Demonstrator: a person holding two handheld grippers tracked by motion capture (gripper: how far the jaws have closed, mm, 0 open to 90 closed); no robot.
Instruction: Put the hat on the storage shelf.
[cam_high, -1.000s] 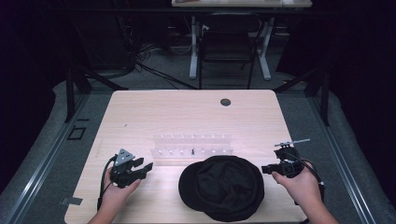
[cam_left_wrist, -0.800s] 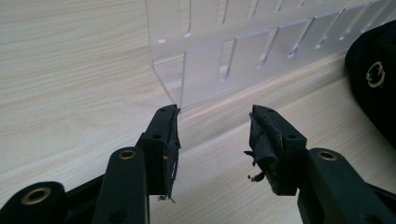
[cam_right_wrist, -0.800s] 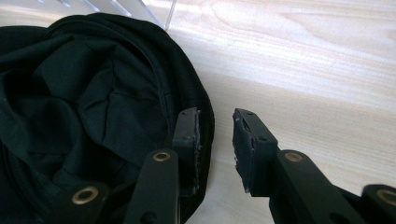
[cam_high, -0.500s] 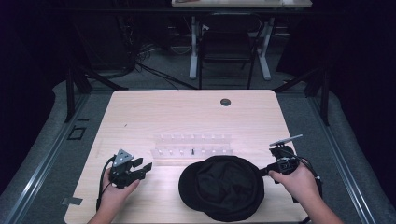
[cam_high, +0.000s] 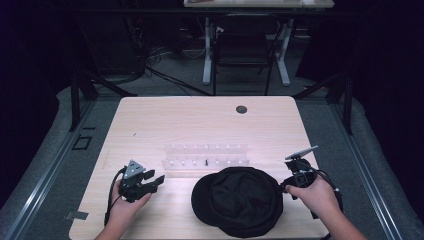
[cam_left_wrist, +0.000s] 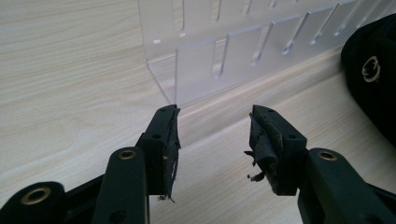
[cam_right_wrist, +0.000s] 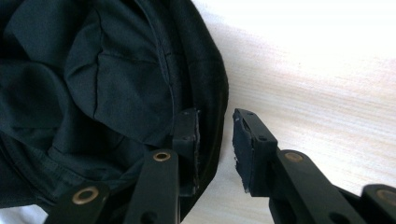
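A black cap (cam_high: 237, 200) lies at the table's front middle, hollow side up in the right gripper view (cam_right_wrist: 93, 84). My right gripper (cam_high: 286, 186) is at its right edge. There one jaw is inside the cap and the other outside, with the rim between them (cam_right_wrist: 215, 135). The jaws have just been closing, but a strip of table still shows beside the outer pad, so it counts as open. My left gripper (cam_high: 154, 178) rests at the front left, open and empty (cam_left_wrist: 212, 135), pointing at a clear plastic rack (cam_left_wrist: 219, 51).
The clear slotted rack (cam_high: 206, 156) stands just behind the cap, with a small dark piece (cam_high: 206, 162) in it. A round hole (cam_high: 241, 109) sits near the table's (cam_high: 200, 120) far edge. A chair (cam_high: 243, 45) stands beyond the table.
The right gripper has edged slightly left onto the cap's right rim. The left gripper and the cap have stayed where they were.
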